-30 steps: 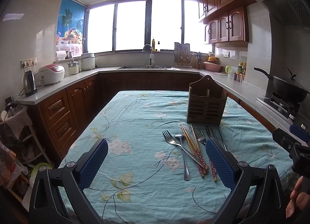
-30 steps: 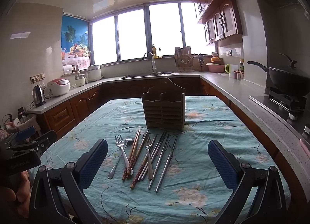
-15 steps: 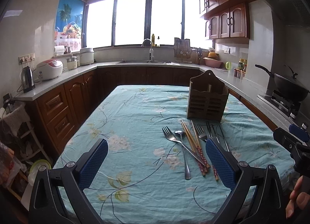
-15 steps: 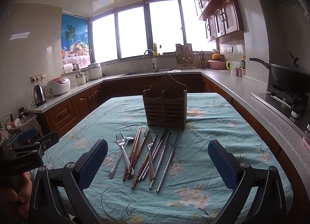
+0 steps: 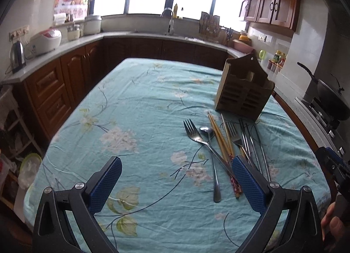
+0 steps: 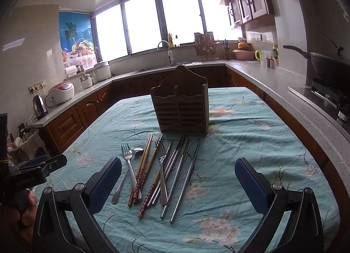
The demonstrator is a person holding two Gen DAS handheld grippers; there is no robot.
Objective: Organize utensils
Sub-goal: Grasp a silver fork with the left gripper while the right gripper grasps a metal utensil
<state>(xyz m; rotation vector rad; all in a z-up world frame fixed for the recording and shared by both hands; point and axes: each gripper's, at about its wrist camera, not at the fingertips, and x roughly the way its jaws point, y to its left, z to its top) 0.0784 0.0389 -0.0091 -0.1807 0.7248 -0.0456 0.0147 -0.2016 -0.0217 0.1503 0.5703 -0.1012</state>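
A wooden utensil holder (image 6: 181, 108) stands empty on the table with the teal flowered cloth (image 6: 251, 135); it also shows in the left wrist view (image 5: 244, 91). In front of it lies a loose pile: two forks (image 6: 129, 165), a spoon (image 5: 211, 154), wooden chopsticks (image 6: 143, 165) and metal chopsticks (image 6: 186, 176). My left gripper (image 5: 176, 182) is open and empty, just left of the pile. My right gripper (image 6: 178, 182) is open and empty, above the near ends of the utensils.
Wooden cabinets and a grey counter (image 6: 273, 78) ring the table, with a kettle (image 5: 17, 56), rice cookers (image 5: 47, 41) and a wok on the stove (image 6: 328, 65). A sink tap (image 6: 168, 51) stands under the window.
The left gripper has tilted down and moved closer to the table, toward the utensil pile. The right gripper has edged slightly forward. Both stay open.
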